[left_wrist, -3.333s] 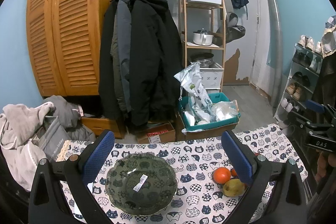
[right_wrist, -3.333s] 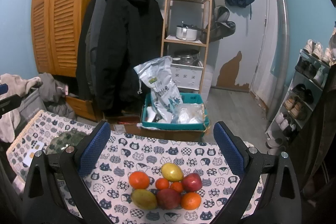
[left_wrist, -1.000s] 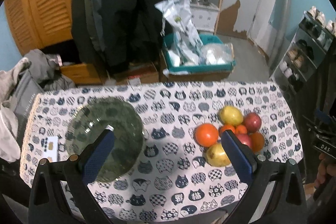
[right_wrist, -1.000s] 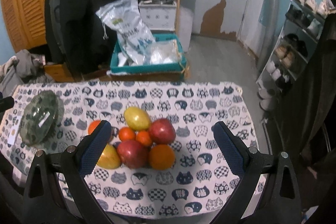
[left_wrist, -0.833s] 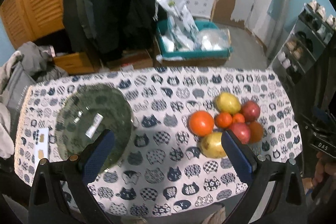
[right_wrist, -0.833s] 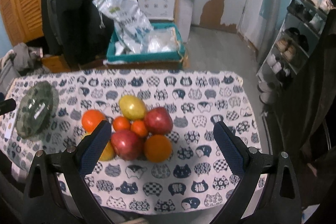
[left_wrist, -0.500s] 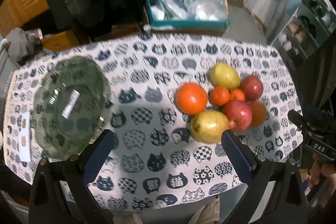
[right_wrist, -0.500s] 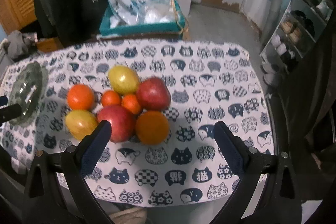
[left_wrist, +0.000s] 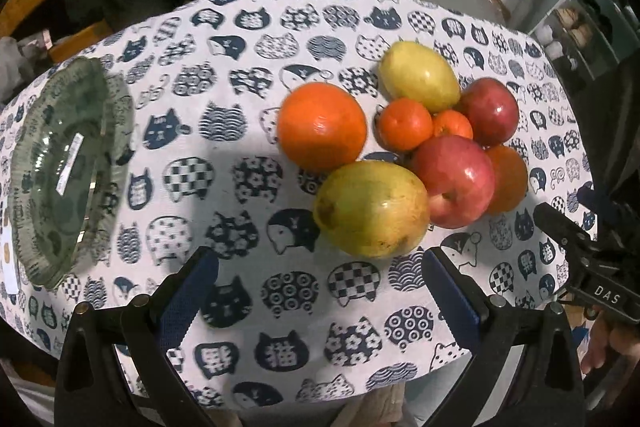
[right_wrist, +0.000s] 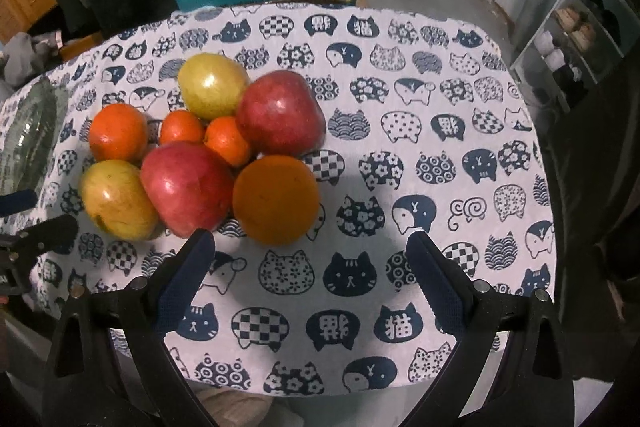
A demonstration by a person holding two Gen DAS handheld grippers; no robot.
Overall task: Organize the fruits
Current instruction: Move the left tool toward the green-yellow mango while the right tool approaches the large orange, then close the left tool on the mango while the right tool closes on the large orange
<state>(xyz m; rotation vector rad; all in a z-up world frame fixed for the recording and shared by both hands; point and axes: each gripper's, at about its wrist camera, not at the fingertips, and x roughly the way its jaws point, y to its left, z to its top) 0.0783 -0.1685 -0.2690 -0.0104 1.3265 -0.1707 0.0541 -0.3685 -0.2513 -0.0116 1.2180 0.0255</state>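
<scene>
We judge this the approach, nothing lifted yet: the fruit heap (left_wrist: 404, 147) sits on the worktop (left_wrist: 248, 307), well apart from the empty glass bowl (left_wrist: 60, 167). Both the left claw (left_wrist: 320, 287) and right claw (right_wrist: 308, 263) hover spread apart, holding nothing. Next, one must close on a fruit, perhaps the near orange (right_wrist: 276, 199). Only the left view shows the whole bowl.

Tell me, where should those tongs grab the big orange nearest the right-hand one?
Probably across the widest middle of the orange, coming from above and the near table edge. It is round, so the pads need its broadest part. Its far and left sides press against a red apple and other fruit. The right tongs are open.
</scene>
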